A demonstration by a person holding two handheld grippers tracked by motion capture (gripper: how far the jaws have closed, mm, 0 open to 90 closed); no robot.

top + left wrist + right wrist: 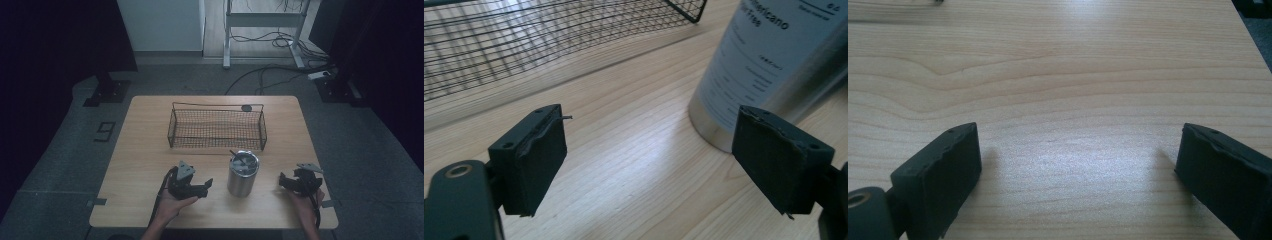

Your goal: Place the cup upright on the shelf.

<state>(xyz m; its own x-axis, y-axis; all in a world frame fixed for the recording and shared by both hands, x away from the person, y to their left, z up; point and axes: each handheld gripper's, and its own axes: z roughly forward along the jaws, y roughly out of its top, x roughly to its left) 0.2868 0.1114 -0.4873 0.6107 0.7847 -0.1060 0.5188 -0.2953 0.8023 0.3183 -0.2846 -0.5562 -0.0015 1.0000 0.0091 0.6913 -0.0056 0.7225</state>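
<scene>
A steel tumbler (243, 173) is seen standing upright on the wooden table (145, 155), and every place here is given from it. In the high view the left gripper (206, 186) is held just to the tumbler's left, its tips turned toward the tumbler but apart from it, with the left hand (172, 206) under it. In the left gripper view its jaws are spread wide with only bare wood between them, and the tumbler's printed wall (769, 65) is seen just past the right-hand jaw, not touched by it. The right gripper (284, 182) is held to the tumbler's right, somewhat farther off than the left one, in the right hand (306, 202). In the right gripper view its jaws are likewise spread wide over bare tabletop, with nothing gripped. A wire basket (218, 129) is set behind the tumbler, near it but not touching. A small dark round thing (246, 107) is seen at the basket's far right corner; what it is cannot be told.
</scene>
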